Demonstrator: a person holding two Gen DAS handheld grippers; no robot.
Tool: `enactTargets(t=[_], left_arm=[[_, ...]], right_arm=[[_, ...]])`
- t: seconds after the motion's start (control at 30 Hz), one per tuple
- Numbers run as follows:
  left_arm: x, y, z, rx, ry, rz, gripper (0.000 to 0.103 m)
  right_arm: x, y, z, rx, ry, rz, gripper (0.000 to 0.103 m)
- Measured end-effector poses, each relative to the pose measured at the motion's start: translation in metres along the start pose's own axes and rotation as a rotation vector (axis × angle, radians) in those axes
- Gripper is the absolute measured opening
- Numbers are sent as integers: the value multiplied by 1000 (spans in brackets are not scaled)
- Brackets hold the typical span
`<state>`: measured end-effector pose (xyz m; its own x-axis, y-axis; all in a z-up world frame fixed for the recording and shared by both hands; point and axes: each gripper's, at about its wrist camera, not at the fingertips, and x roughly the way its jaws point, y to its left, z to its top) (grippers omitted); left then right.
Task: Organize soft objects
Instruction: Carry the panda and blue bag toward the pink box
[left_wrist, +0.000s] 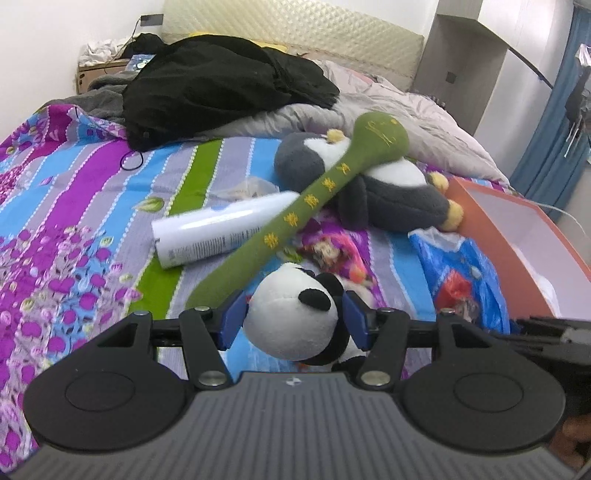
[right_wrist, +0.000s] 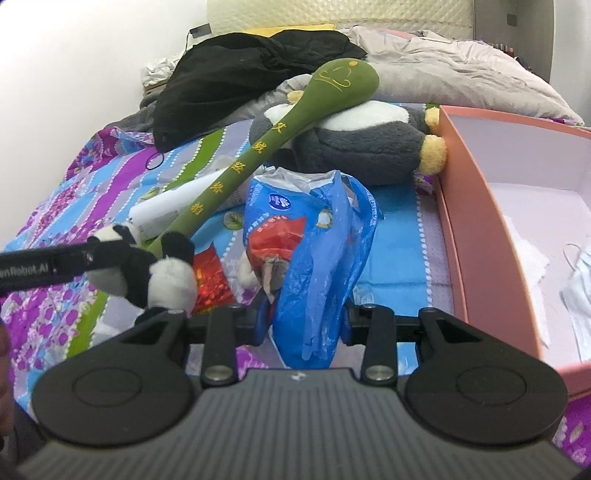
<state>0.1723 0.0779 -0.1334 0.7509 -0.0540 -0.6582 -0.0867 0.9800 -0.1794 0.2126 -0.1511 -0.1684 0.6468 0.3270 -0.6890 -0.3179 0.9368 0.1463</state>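
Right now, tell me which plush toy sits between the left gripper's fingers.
The small panda plush, held in the left gripper. The grey penguin plush and green plush stick lie farther up the bed.

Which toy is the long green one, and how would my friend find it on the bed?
Start at the striped bedspread and find the big grey penguin plush beside the pink box. The long green plush stick leans across that penguin, its round head on top and its tail near the white bottle. Only it is green with yellow characters stitched along it.
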Motion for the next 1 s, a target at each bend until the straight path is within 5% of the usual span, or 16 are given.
enactTargets(t=[0.5,1.0], left_arm=[[-35,-13,-43,-42,56,-33,56],[-44,-43,-24,27,49,-101,56]], right_arm=[[-33,13,-32,-15,52,-22,40],[-67,-4,-27,34,-24,-57,40]])
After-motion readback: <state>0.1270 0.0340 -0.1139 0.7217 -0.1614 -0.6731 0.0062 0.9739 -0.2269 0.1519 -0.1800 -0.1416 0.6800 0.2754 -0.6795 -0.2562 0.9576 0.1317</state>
